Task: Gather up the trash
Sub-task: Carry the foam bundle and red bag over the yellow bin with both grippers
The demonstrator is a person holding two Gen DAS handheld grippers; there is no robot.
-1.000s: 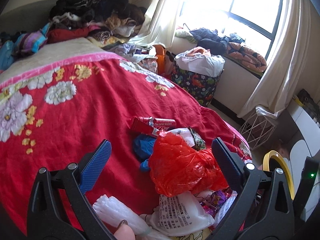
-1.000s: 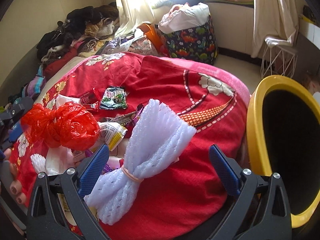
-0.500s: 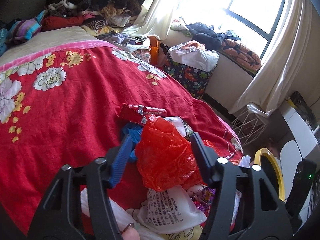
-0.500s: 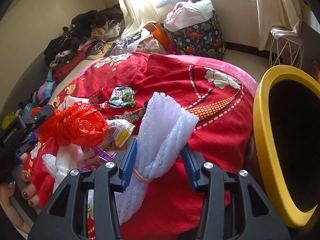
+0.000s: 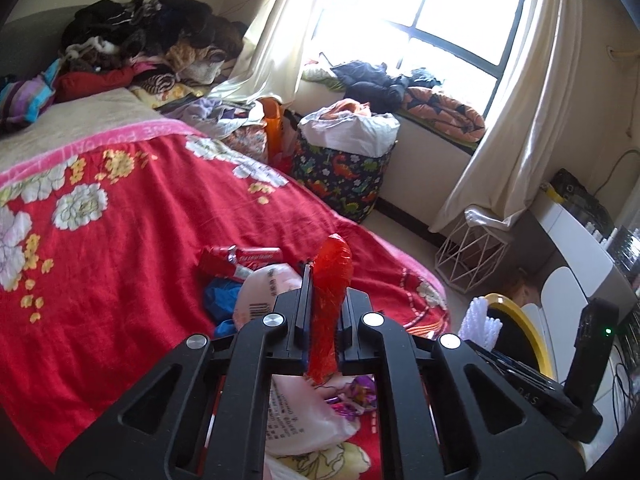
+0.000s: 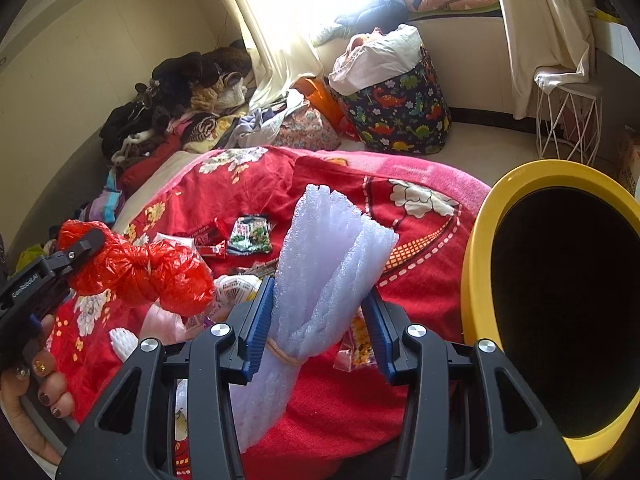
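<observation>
My left gripper (image 5: 325, 300) is shut on a crumpled red plastic bag (image 5: 332, 276), held a little above the red flowered bedspread (image 5: 120, 260); the right wrist view shows the same red bag (image 6: 160, 276) bulging out past the left gripper (image 6: 86, 242). My right gripper (image 6: 320, 320) is shut on a white foam-net bundle (image 6: 324, 256) tied with a rubber band. A yellow-rimmed bin (image 6: 476, 280) with a dark inside stands just right of it. Loose trash lies on the bed: a red packet (image 5: 240, 258), a pale plastic bag (image 5: 264, 292), a green wrapper (image 6: 250, 236).
A dinosaur-print hamper (image 5: 340, 176) and a white wire stool (image 5: 468, 256) stand on the floor beyond the bed. Piled clothes (image 5: 140, 52) cover the bed's far end. A hand with painted nails (image 6: 36, 380) holds the left gripper.
Both grippers went from wide open to shut, the left on the red bag and the right on the foam bundle. Both have lifted a little with their loads.
</observation>
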